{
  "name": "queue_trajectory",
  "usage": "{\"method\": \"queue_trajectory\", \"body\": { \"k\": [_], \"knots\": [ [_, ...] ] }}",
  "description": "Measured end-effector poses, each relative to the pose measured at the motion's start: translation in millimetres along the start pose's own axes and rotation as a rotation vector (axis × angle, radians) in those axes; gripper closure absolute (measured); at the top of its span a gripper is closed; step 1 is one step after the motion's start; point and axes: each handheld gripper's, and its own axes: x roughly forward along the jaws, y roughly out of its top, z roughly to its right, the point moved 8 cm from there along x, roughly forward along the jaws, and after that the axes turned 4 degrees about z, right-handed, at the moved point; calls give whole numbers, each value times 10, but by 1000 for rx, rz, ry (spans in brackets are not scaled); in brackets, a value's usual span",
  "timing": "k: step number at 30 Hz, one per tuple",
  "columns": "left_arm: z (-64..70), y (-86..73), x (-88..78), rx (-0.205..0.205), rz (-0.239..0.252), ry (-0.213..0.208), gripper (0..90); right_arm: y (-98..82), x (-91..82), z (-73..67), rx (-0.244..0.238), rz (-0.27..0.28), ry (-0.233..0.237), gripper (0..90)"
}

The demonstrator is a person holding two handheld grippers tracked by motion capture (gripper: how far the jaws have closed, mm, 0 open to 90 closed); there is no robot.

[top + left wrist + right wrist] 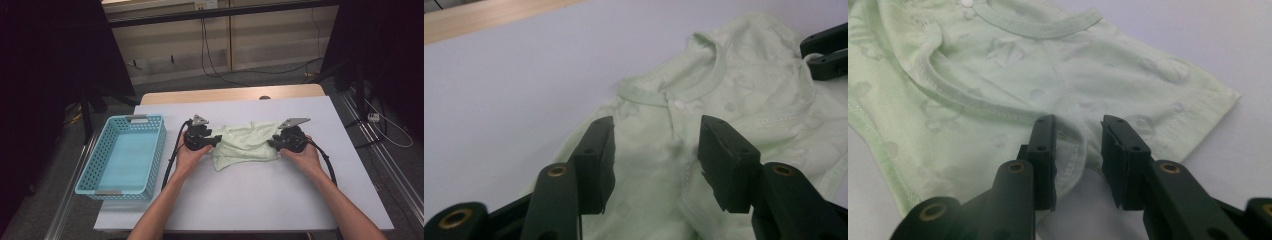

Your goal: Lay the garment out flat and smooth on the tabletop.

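Desk (260,200), white sheet over a wooden top. A pale green garment (245,145), small, with a ribbed neckline and a snap placket, lies crumpled near the centre of the desk, slightly toward 12 o'clock from the middle. A light blue basket (100,162) sits well apart at 9 o'clock, nothing in it.

Left claw (216,141) comes in at the garment's 9 o'clock edge; right claw (272,143) at its 3 o'clock edge. Both hands approach from 6 o'clock, one on each side, so the cloth lies between the two claws. Judgement: this mirrored placement suits taking opposite edges to spread or lift the piece evenly.

Left gripper view: jaws stand well apart, released, with the garment (724,100) under and between them, neckline beyond at 12 o'clock. Nothing pinched. The other claw's tips (826,50) show at 2 o'clock, at the far edge of the fabric.

Right gripper view: jaws of the right claw (1078,150) are parted, narrower than the left, straddling a raised fold of hem on the garment (1058,80). The fold sits in the gap; whether either pad touches it I cannot tell. Not clenched.

Judgement: the right claw is lined up on a ridge because a raised fold gives the pads something to bite; flat cloth on the desk would slip under them. The basket's position at 9 o'clock suggests it is the eventual destination.
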Motion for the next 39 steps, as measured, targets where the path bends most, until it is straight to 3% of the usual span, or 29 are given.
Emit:
{"method": "queue_trajectory", "body": {
  "k": [7,13,17,24,29,39],
  "knots": [
    [86,-151,71,26,-94,-38,631,3,5,-11,-10,-2,-10,683],
    [126,-123,48,9,-62,-53,805,14,-5,-11,-13,0,-13,765],
    [169,-75,-39,-7,-32,-86,821,33,-42,3,8,15,3,844],
    [221,-38,-151,10,-6,-98,826,93,-151,4,43,57,26,899],
    [266,-25,-267,40,-17,-109,809,115,-216,-44,50,67,51,900],
    [321,-106,-462,92,-23,-123,840,135,-416,-203,10,74,95,900]
  ]
}}
